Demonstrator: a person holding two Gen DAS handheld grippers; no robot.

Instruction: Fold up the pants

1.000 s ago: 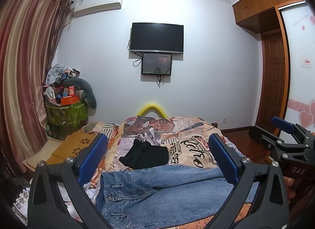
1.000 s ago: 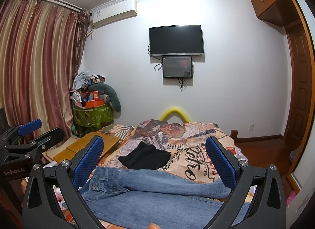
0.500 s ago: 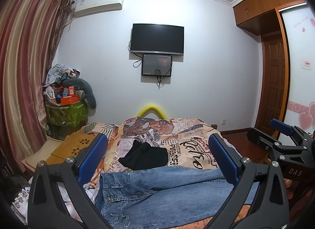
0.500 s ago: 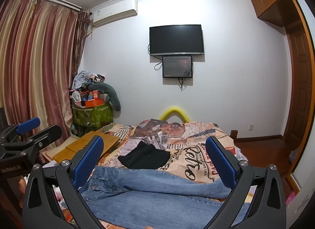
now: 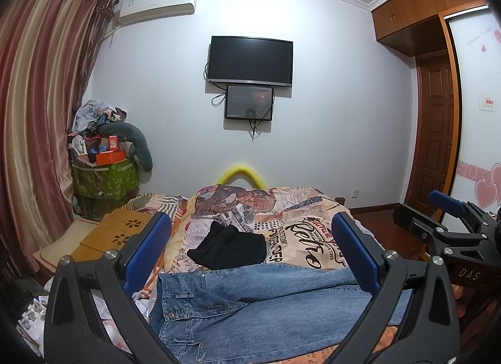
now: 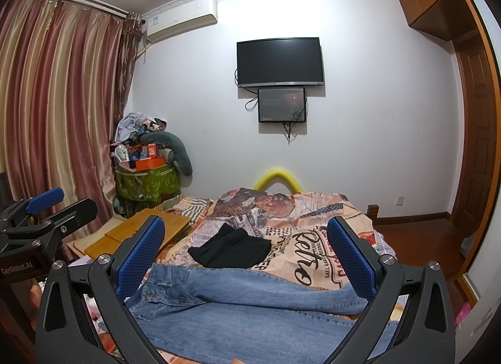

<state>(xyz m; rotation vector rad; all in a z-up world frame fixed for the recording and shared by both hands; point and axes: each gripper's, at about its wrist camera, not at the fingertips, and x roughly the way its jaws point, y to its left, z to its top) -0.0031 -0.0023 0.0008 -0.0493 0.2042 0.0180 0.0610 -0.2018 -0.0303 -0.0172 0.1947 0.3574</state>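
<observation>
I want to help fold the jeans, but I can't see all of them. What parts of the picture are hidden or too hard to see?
- Jeans: the near part is cut off by the bottom edge in both views; the leg ends sit behind the left tool and the right tool.
- Black garment: a dark heap, too bunched to tell what it is.
- Small screen under the TV: its writing is too small to read.

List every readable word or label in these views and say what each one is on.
"DAS": right claw body, in the left wrist view.
"GenRobot.AI": left claw body, in the right wrist view.
"Retro": printed bedspread.
Air conditioner sticker, wardrobe door writing, smaller bedspread print: too small to read.
</observation>
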